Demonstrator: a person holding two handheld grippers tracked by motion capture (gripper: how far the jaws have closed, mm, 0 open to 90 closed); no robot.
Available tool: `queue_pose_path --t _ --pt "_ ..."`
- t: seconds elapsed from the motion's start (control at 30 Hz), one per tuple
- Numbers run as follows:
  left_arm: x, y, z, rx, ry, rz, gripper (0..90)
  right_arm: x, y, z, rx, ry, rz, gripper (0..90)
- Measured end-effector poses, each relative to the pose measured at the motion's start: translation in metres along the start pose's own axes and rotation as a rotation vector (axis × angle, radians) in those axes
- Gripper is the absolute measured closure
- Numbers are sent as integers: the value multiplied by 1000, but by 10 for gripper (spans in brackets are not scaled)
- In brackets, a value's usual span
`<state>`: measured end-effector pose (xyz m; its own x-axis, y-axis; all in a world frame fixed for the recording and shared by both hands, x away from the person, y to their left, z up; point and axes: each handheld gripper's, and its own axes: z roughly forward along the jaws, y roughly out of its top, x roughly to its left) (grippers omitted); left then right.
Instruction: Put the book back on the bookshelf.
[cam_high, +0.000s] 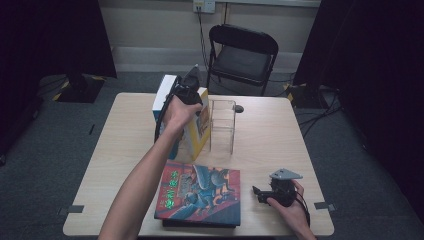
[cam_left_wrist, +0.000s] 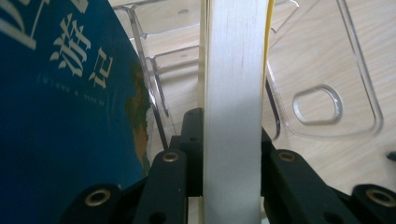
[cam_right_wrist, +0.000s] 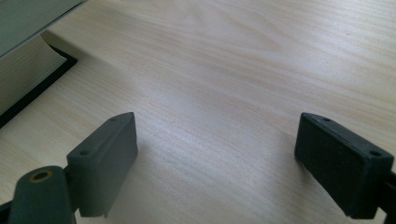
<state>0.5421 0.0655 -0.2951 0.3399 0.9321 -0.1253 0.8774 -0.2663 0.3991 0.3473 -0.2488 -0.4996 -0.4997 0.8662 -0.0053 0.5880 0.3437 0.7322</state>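
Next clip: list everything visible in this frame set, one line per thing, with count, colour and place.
yellow-covered book: 1, yellow cover, white page edge, upright at table centre, clamped by the left gripper
blue book: 1, blue and white, upright beside the yellow-covered book
clear book stand: 1, transparent, right of the upright books
illustrated book: 1, red and blue cover, flat at the near edge
table: 1, light wood
folding chair: 1, black, behind the table
left gripper: 1, black, shut on the yellow-covered book
right gripper: 1, black, jaws open, low over the table at near right
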Motion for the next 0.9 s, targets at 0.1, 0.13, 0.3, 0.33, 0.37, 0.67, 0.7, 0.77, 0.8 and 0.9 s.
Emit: queue_pose_path --t 0.1,0.13,0.3,0.33,0.37,0.67,0.7,0.77,0.8,0.9 --pt "1 4 2 -14 -3 -23 755 0 0 0 1 2 -1 129" --pt "1 5 2 -18 -4 -22 755 0 0 0 1 3 -1 129" --pt "1 8 4 -37 6 -26 755 0 0 0 1 5 -4 129" --pt "1 8 5 -40 3 -28 755 0 0 0 1 5 -4 129" --pt "1 9 5 -42 2 -30 755 0 0 0 1 5 -4 129" --pt "0 5 6 -89 -41 -7 714 0 0 0 0 5 -3 130" --pt "0 4 5 -90 -50 -3 708 0 0 0 0 5 -4 130" --pt "-1 3 1 -104 -69 -5 680 0 0 0 0 5 -4 130" --pt "-2 3 -1 -107 -69 9 671 0 0 0 0 5 -3 130" --pt "-2 1 -9 -124 -97 7 627 0 0 0 0 6 -4 130"
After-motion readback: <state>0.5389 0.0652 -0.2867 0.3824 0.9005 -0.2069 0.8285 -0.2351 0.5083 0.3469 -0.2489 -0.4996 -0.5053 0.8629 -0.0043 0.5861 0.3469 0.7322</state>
